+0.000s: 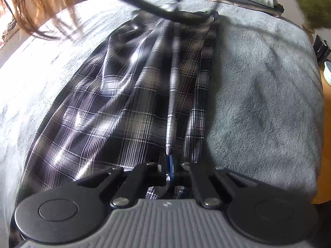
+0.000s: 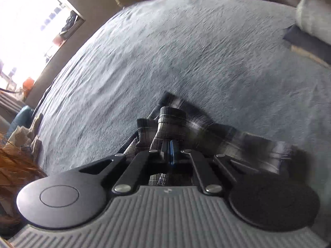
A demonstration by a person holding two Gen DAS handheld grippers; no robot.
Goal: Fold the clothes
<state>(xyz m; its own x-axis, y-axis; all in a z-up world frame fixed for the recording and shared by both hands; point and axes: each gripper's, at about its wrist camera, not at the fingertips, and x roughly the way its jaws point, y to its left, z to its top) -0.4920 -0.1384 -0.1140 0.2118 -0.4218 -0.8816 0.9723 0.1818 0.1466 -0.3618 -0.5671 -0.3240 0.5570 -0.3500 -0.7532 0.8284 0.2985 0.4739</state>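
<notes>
Plaid shirt (image 1: 115, 95), thin, pleated, on fleecy blanket (image 1: 258, 95)

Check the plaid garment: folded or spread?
Partly spread: plaid garment lies lengthwise on the grey blanket, pleated, pinched taut by left gripper and right gripper.

A soft grey blanket (image 2: 186, 47) on a bed, with things around its edges.

Long reddish-brown hair (image 1: 41, 4) hangs over the blanket's far left corner. A bright window (image 2: 26, 31) shines past the left edge. A pale pillow (image 2: 314, 10) sits on a dark folded cloth (image 2: 304, 41) at the right edge.
</notes>
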